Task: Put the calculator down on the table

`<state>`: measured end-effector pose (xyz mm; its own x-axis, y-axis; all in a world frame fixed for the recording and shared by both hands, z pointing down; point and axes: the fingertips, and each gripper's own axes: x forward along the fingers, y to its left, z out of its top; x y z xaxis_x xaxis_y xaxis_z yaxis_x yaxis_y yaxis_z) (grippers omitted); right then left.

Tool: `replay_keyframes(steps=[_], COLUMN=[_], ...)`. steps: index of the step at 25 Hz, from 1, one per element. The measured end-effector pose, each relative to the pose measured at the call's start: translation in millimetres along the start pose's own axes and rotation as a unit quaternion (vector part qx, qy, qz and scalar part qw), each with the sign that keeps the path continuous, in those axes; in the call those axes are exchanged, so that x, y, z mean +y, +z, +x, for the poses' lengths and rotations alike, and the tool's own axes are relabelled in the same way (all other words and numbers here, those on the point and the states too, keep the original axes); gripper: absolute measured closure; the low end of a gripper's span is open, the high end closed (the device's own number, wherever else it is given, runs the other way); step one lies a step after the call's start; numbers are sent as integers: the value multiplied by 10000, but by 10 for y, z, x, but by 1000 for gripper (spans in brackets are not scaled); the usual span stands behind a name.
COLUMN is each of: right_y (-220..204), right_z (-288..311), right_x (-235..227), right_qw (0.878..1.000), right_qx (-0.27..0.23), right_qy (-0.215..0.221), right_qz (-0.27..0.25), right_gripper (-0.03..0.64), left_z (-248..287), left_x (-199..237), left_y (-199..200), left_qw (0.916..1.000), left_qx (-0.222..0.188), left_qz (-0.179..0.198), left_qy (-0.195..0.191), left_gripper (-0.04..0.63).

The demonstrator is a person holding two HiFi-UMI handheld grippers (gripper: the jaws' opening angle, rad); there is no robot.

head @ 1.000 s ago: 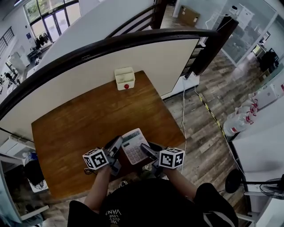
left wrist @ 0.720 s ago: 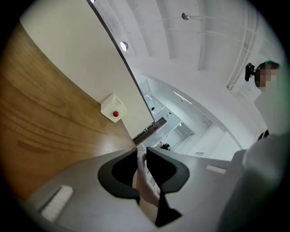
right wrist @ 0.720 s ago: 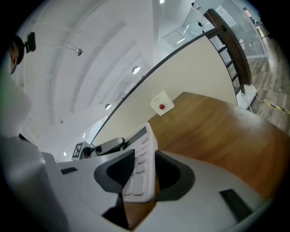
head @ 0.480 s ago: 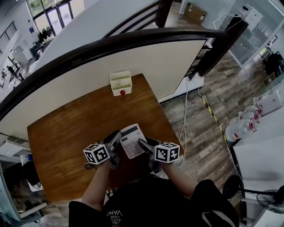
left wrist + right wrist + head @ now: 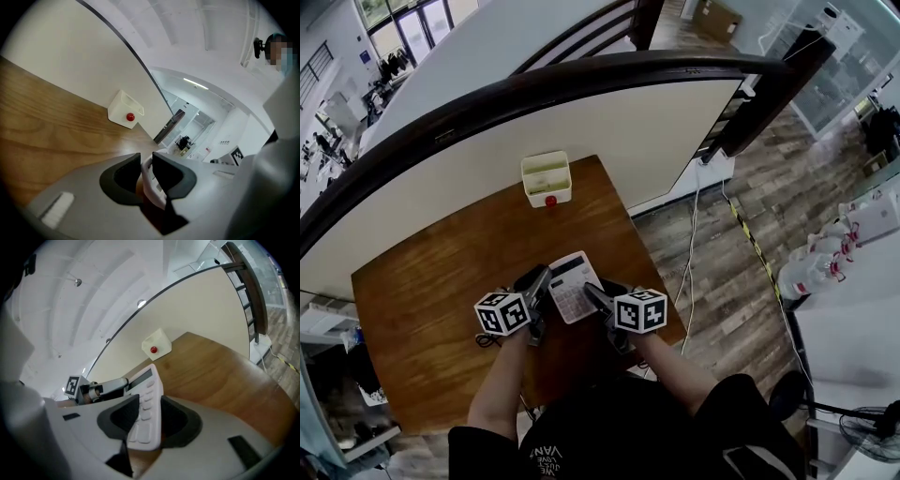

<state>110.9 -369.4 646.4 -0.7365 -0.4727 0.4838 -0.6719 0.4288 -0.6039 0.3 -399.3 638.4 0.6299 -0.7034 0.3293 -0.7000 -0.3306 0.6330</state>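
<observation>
A white calculator [image 5: 572, 287] hangs between my two grippers above the near right part of the brown wooden table [image 5: 441, 272]. My left gripper [image 5: 546, 281] has the calculator's left edge [image 5: 148, 180] between its dark pads [image 5: 123, 176]; its jaws are opening, and the pads still touch the edge. My right gripper [image 5: 593, 296] is shut on the right edge. In the right gripper view the keys [image 5: 145, 399] face up between the jaws of the right gripper [image 5: 150, 402], and the left gripper [image 5: 101, 387] shows across from it.
A small white box with a red button [image 5: 547, 178] stands at the table's far edge against a cream partition [image 5: 609, 131]. The table's right edge [image 5: 661, 281] is close to the calculator, with a plank floor and a cable [image 5: 689, 244] beyond it.
Both grippers have carried the calculator farther out over the table, toward the white box, and lower. The hold looks the same.
</observation>
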Motion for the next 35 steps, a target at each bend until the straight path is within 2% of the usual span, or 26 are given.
replay_keyframes(steps=[5, 29, 33, 35], right_y=[10, 45, 31, 23], right_z=[108, 278, 282, 288], right_x=[-76, -186, -191, -191], right_qw=[9997, 9899, 9884, 9878], right_qx=[123, 622, 650, 656], right_qy=[-123, -752, -802, -829], right_qz=[-196, -1033, -1110, -1146], right_gripper=[469, 469, 469, 469], left_z=[93, 275, 257, 250], left_x=[106, 182, 220, 231], left_y=[9, 60, 74, 78], left_qw=[9992, 9926, 9905, 9894], left_qx=[208, 560, 566, 604], left_qz=[274, 869, 966, 1032], left_qy=[198, 634, 801, 821], left_gripper=[528, 522, 457, 446])
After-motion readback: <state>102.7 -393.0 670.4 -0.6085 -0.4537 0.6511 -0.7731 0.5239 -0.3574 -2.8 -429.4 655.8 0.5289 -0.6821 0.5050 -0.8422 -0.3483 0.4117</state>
